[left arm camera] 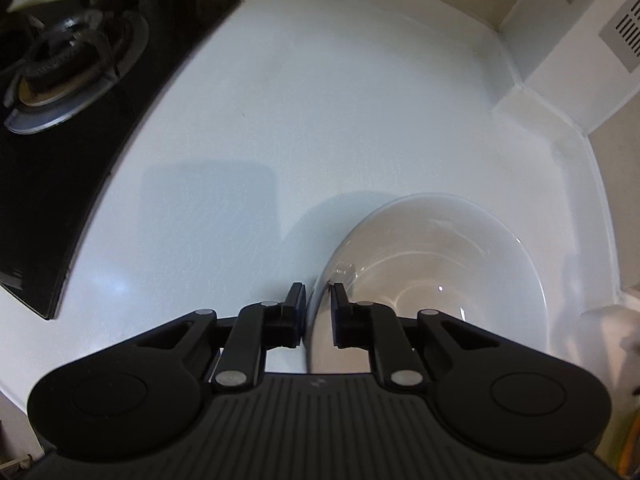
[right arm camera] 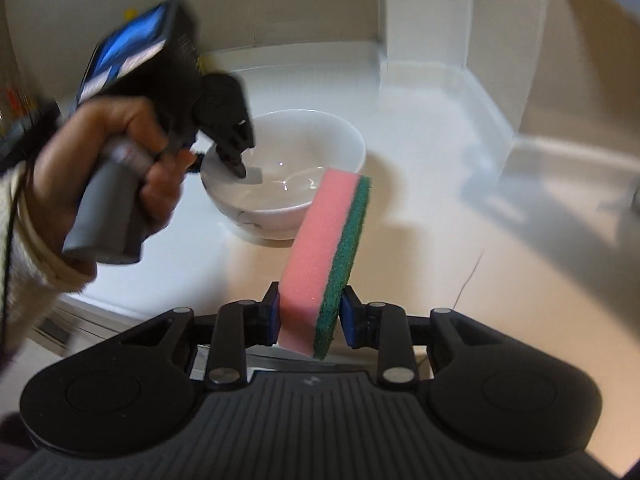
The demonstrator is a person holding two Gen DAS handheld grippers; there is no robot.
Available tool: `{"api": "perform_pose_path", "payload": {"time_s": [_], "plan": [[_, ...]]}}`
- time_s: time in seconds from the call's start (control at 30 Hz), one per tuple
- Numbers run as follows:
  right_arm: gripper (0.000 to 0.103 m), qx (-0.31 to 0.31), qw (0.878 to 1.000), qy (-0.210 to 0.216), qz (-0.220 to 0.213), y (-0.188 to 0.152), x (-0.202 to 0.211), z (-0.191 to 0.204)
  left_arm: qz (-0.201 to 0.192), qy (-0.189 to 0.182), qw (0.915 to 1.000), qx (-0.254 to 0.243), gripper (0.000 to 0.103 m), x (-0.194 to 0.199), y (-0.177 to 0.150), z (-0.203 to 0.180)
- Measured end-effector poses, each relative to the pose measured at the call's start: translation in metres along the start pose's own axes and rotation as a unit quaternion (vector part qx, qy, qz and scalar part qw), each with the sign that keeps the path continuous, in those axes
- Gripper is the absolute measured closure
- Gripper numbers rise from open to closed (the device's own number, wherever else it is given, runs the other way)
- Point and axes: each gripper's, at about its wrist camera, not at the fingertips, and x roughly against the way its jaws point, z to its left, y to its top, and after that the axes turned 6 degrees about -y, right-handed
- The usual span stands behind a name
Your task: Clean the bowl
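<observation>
On the white surface (left arm camera: pixel 320 120), the left gripper (left arm camera: pixel 319 308) pinches the bowl (left arm camera: pixel 460 264) rim; the right gripper (right arm camera: pixel 309 316) clamps a sponge (right arm camera: pixel 328 256) near it.

My sponge (right arm camera: pixel 326 256) is pink with a dark green scouring layer. The bowl (right arm camera: pixel 294 184) is white with a faint grey mark outside. My right tool (right arm camera: pixel 309 316) is black with blue pads; the tabletop (left arm camera: pixel 320 100) is white, the hob (left arm camera: pixel 92 92) glossy black.

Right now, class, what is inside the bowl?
The bowl holds no food, only one finger of the left tool gripping its rim. The near inner wall is hidden.
</observation>
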Motion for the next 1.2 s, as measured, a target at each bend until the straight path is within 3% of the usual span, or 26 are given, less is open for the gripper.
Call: {"api": "perform_pose_path", "payload": {"time_s": [0.13, 0.2, 0.37, 0.57, 0.73, 1.0, 1.2], "plan": [[0.077, 0.108, 0.992, -0.051, -0.031, 0.038, -0.018, -0.019, 0.009, -0.006, 0.9993, -0.037, 0.095, 0.002, -0.004, -0.003], [0.077, 0.177, 0.982, -0.045, -0.04, 0.063, -0.035, -0.022, 0.013, -0.009, 0.9993, -0.035, 0.095, -0.001, -0.004, -0.001], [0.077, 0.255, 0.966, 0.048, -0.012, 0.117, -0.099, -0.03, 0.026, -0.025, 0.9989, -0.03, 0.095, -0.011, -0.006, 0.004], [0.077, 0.283, 0.954, 0.093, -0.003, 0.1, -0.118, -0.037, 0.006, -0.018, 0.9996, -0.02, 0.093, -0.01, -0.009, 0.003], [0.077, 0.227, 0.969, 0.092, -0.009, 0.076, -0.098, -0.044, -0.014, -0.002, 0.9995, -0.027, 0.089, -0.011, -0.016, -0.009], [0.077, 0.112, 0.994, 0.009, -0.002, 0.035, -0.049, -0.015, -0.03, 0.018, 0.9989, -0.03, 0.082, -0.012, -0.023, -0.02], [0.077, -0.011, 1.0, -0.01, 0.003, 0.014, -0.024, 0.004, -0.044, 0.03, 0.9981, -0.032, 0.081, -0.012, -0.031, -0.027]]}}
